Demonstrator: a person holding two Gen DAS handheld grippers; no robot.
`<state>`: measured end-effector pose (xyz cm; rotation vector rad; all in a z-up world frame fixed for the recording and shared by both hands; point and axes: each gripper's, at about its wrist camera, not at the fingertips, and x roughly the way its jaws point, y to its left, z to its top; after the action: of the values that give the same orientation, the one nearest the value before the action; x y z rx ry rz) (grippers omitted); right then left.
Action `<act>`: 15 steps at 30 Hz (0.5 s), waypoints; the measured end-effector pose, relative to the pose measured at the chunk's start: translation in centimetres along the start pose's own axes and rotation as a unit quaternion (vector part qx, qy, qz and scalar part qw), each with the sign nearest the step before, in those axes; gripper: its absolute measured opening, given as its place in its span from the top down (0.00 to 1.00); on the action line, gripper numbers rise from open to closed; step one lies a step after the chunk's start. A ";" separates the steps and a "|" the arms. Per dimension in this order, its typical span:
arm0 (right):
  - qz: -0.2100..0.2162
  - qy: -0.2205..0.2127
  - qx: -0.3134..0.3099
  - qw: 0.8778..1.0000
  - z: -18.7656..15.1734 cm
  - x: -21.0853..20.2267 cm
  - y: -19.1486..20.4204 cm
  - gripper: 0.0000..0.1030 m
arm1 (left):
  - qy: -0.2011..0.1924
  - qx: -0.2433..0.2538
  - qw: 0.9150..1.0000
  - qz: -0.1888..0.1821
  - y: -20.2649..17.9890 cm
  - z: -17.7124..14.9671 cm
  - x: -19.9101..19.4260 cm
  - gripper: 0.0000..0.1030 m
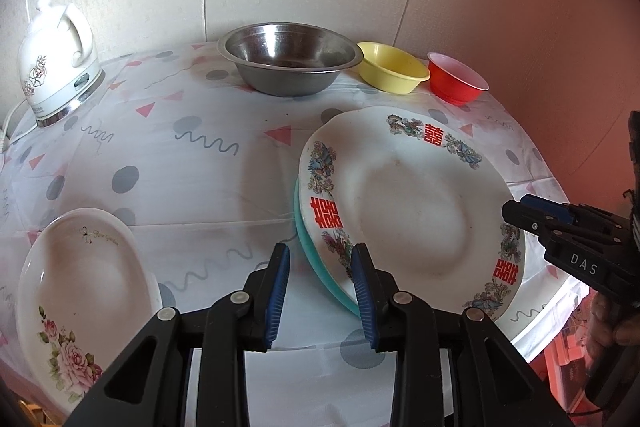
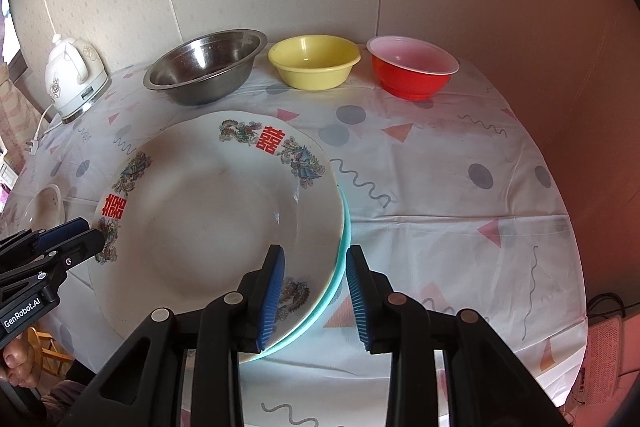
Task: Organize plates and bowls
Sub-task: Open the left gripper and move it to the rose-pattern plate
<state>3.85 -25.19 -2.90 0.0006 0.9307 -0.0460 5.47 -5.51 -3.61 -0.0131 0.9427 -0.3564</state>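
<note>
Plates (image 1: 412, 203) are partly stacked; rose plate (image 1: 80, 283) and three bowls remain apart; both hand-held grippers (image 1: 320, 287) (image 2: 316, 291) straddle the stack's rim, unclenched.

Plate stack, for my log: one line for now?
patterned plate on teal plate; left gripper open; right gripper open; both straddling plates

At ten o'clock I see a white electric kettle (image 1: 56, 63) with a rose print, standing on the desk (image 1: 192, 163) under its patterned cloth. Its cord (image 2: 42, 123) trails off toward nine o'clock, ending in a loose plug (image 2: 34, 148).
</note>
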 end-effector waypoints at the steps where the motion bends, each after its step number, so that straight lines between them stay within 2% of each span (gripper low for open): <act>1: -0.002 0.002 -0.005 1.000 0.0 0.1 0.3 0.67 | 0.000 0.000 1.000 0.001 0.0 0.0 0.0 0.68; 8: -0.039 -0.014 -0.045 0.998 0.0 -0.6 2.1 0.66 | -0.006 -0.009 1.000 0.006 0.6 -0.1 -0.6 0.68; 15: -0.015 -0.021 -0.090 0.996 0.5 -0.3 5.5 0.66 | -0.012 -0.033 0.999 0.020 2.1 -0.1 -1.3 0.68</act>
<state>4.28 -19.68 -2.50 -0.1805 0.8893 0.0094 5.28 -3.12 -2.97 -0.0579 0.9303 -0.2872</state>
